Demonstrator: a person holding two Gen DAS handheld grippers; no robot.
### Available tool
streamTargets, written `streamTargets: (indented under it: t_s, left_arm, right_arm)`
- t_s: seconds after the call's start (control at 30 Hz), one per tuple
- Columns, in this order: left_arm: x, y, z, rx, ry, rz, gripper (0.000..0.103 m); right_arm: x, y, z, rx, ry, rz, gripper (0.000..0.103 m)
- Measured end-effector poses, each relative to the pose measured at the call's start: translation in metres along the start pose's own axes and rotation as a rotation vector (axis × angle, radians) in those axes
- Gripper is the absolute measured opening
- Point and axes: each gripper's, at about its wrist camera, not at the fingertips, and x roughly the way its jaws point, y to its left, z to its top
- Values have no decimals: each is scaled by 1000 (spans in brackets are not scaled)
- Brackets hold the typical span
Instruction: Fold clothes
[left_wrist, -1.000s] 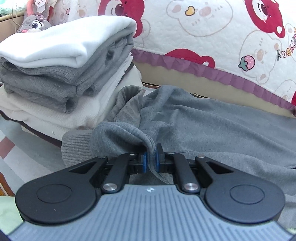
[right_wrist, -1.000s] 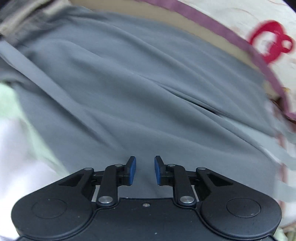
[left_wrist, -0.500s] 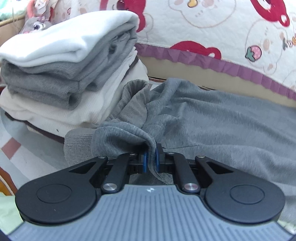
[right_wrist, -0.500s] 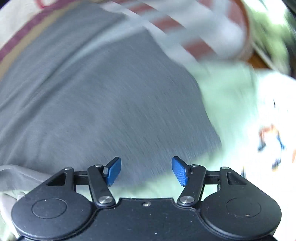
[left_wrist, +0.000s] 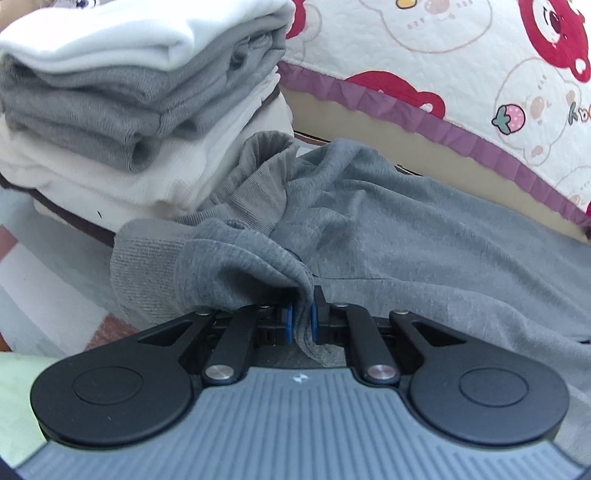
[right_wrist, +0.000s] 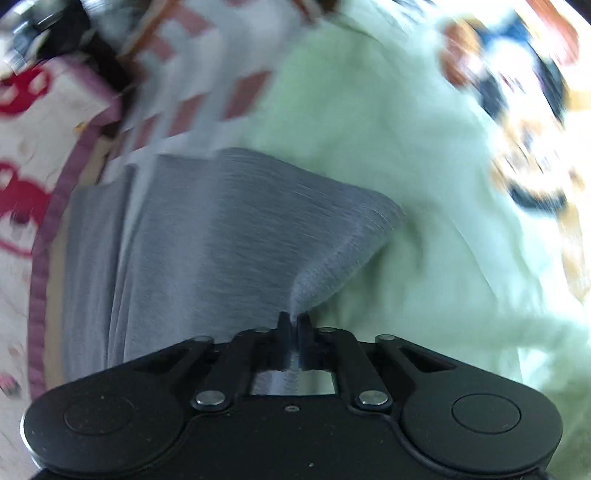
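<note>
Grey garment (left_wrist: 424, 236), bear-print quilt (left_wrist: 461, 55)

Grey sweatshirt (left_wrist: 424, 236) spread flat, sleeve bunched, beside folded clothes stack (left_wrist: 140, 99).

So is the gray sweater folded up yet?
Not yet. The gray sweater lies spread out and rumpled beside the neat pile of folded clothes.

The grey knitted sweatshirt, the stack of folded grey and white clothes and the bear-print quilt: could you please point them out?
grey knitted sweatshirt (left_wrist: 424, 236), left wrist view, on its spread body.
stack of folded grey and white clothes (left_wrist: 122, 96), left wrist view, on a grey middle layer.
bear-print quilt (left_wrist: 461, 55), left wrist view, on its white printed face.
</note>
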Motion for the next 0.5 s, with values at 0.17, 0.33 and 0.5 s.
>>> streamTargets:
  t_s: [0.17,0.33,0.5]
  left_arm:
    - [0,-7,-3,54,-14,12,7]
    - [2,-19,-10,130,-13,16,6]
    - [-5,-8,-5,50,-40,-10,6]
  right_arm:
    - [-26,70,-8,-459,-155,33,5]
    - [-27,112,45,-304,-224,214,5]
    - [-17,153,54,-378,-260,299,5]
